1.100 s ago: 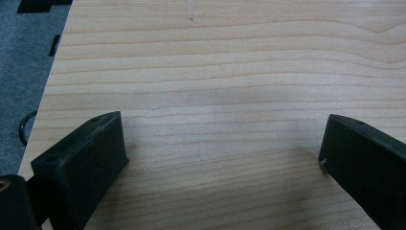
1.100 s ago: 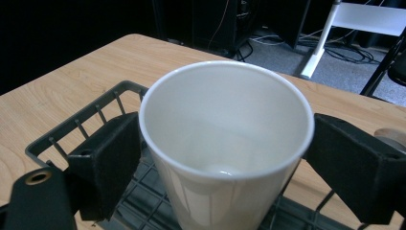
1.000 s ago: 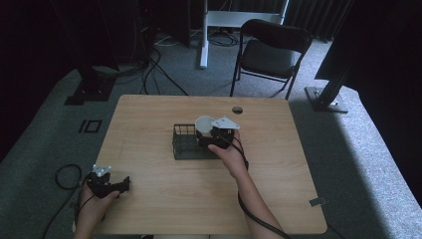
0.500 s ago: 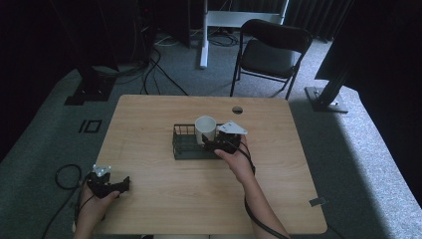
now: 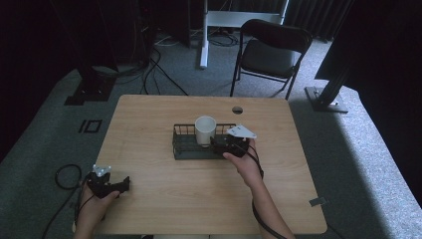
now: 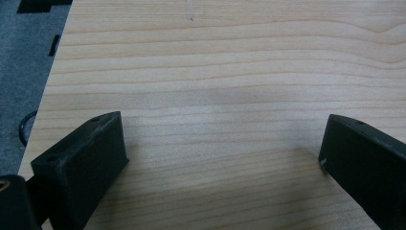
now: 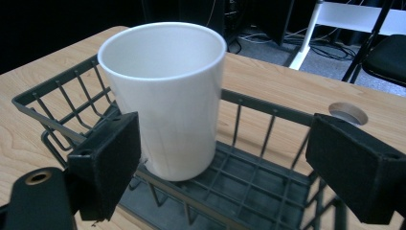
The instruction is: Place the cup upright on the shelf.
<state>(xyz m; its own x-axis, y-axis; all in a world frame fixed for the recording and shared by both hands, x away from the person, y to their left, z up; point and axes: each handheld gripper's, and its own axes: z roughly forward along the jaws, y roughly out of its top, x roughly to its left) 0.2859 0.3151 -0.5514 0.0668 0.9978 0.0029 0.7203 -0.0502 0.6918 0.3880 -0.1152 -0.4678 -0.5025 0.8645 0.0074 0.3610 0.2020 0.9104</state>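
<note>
The right gripper (image 7: 225, 167) is sitting at the right end of a black wire basket (image 5: 185, 148) in the middle of the wooden table (image 5: 169, 199). Its jaws are standing spread wide and are pinching nothing. In the right gripper view, a white cup (image 7: 165, 91) is standing upright inside the basket, in front of the left jaw; the jaw's inner face is lying just beside the cup's lower wall, and whether they are touching cannot be told. The other jaw is hanging well apart from the cup, over the basket's far side. In the high view, the right gripper (image 5: 225, 145) is lying just to the right of the cup (image 5: 205, 130).

The left gripper (image 5: 113, 185) is resting near the table's front left corner, well apart from the basket. In its own view, the left gripper (image 6: 220, 158) is showing both jaws spread wide over bare wood, gripping nothing.
</note>
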